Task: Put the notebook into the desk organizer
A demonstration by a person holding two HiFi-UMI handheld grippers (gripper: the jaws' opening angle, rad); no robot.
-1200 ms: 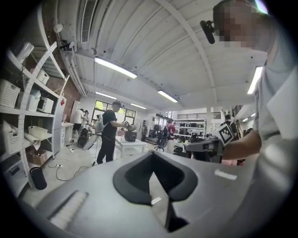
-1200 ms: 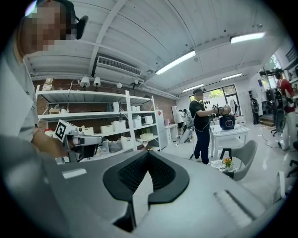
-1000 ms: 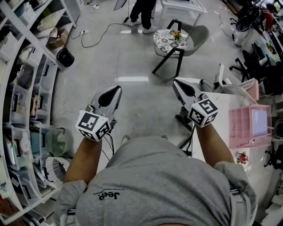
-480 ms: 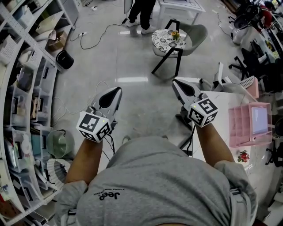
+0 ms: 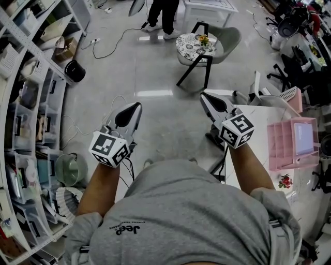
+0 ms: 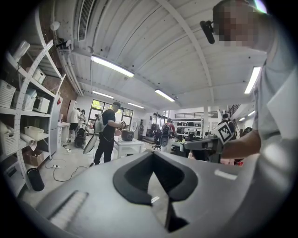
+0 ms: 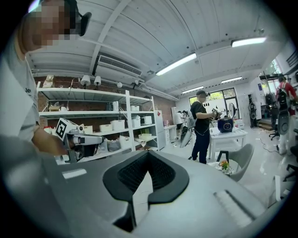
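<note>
Both grippers hover side by side over the grey floor, in front of the person's grey shirt. My left gripper point(image 5: 136, 105) has its jaws together and nothing between them; its closed tips point(image 6: 152, 154) point into the room. My right gripper point(image 5: 204, 96) also looks shut and empty point(image 7: 148, 153). A pink desk organizer point(image 5: 282, 147) stands on the white table point(image 5: 256, 121) to the right of the right gripper. A pale flat panel point(image 5: 303, 138) sits in it; I cannot tell whether it is the notebook.
White shelving point(image 5: 31, 119) with bins runs down the left side. A grey chair with a floral cushion point(image 5: 198, 45) stands ahead, and a person point(image 5: 164, 15) beyond it. A black bin point(image 5: 76, 69) and cables lie on the floor. Office chairs point(image 5: 297, 67) crowd the far right.
Both grippers have kept their places. The person at the far end of the room has shifted a little.
</note>
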